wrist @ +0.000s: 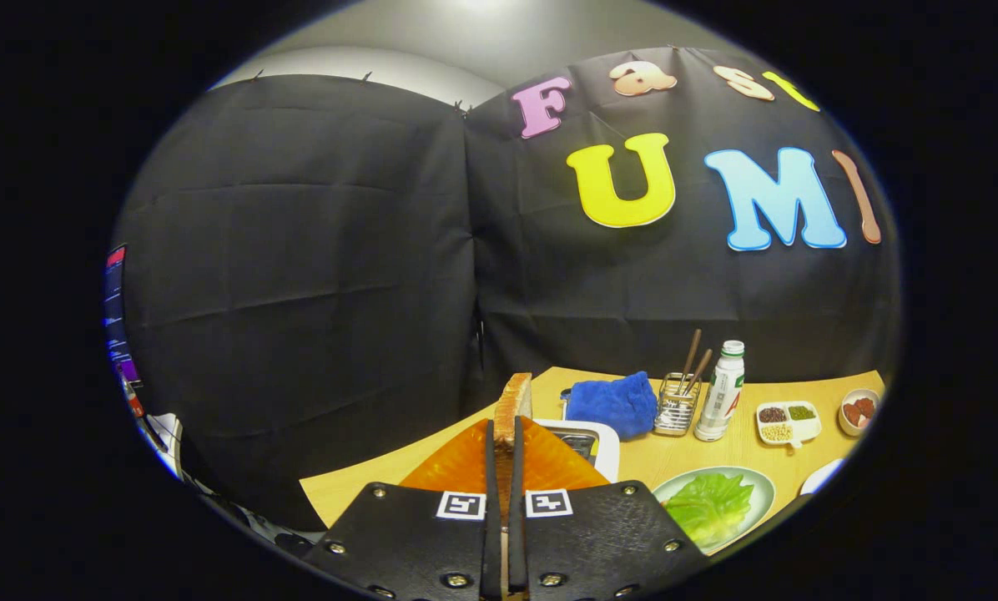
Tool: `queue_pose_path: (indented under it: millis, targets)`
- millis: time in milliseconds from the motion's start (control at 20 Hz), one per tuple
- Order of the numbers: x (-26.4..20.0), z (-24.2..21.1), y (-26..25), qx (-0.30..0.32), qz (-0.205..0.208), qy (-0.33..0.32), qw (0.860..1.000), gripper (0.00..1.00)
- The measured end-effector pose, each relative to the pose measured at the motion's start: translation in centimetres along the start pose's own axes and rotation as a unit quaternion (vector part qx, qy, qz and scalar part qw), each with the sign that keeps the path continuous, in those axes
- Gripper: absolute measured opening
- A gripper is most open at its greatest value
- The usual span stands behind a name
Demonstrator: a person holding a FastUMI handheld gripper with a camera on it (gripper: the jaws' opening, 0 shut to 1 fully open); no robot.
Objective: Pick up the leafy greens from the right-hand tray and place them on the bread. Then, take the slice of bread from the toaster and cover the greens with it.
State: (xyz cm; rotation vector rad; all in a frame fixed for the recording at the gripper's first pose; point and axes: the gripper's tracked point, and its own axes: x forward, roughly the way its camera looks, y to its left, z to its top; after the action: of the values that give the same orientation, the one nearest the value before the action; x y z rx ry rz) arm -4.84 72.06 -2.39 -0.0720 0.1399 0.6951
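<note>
A staged recording booth dressed as a kitchen: black cloth wall [315, 275] hangs behind a wooden table [682, 455] in the lower right, set with a chopstick holder [677, 405], bottle [721, 392], snack dish [788, 421] and plate [758, 484].

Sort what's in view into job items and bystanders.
Job: bread slice held upright in the shut gripper; leafy greens on plate; toaster.

Bystanders: blue cloth, utensil holder, bottle, divided dish, small bowl, orange sheet.
</note>
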Motion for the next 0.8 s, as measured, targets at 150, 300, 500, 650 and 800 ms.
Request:
queue_pose_path:
  millis: [150,300,500,650,800]
  targets:
    - [-0.8,1.4,-0.3,0.001,0.013,-0.003,1.0,0.03]
    - [-2.3,3.3,-1.3,-0.014,0.012,-0.018,1.0,0.03]
    - [-5.0,5.0,-3.6,-0.025,0.006,-0.033,0.999,0.03]
    - [-6.8,4.9,-5.9,-0.03,-0.007,-0.035,0.999,0.03]
    - [-8.0,4.2,-8.0,-0.027,-0.022,-0.034,0.999,0.03]
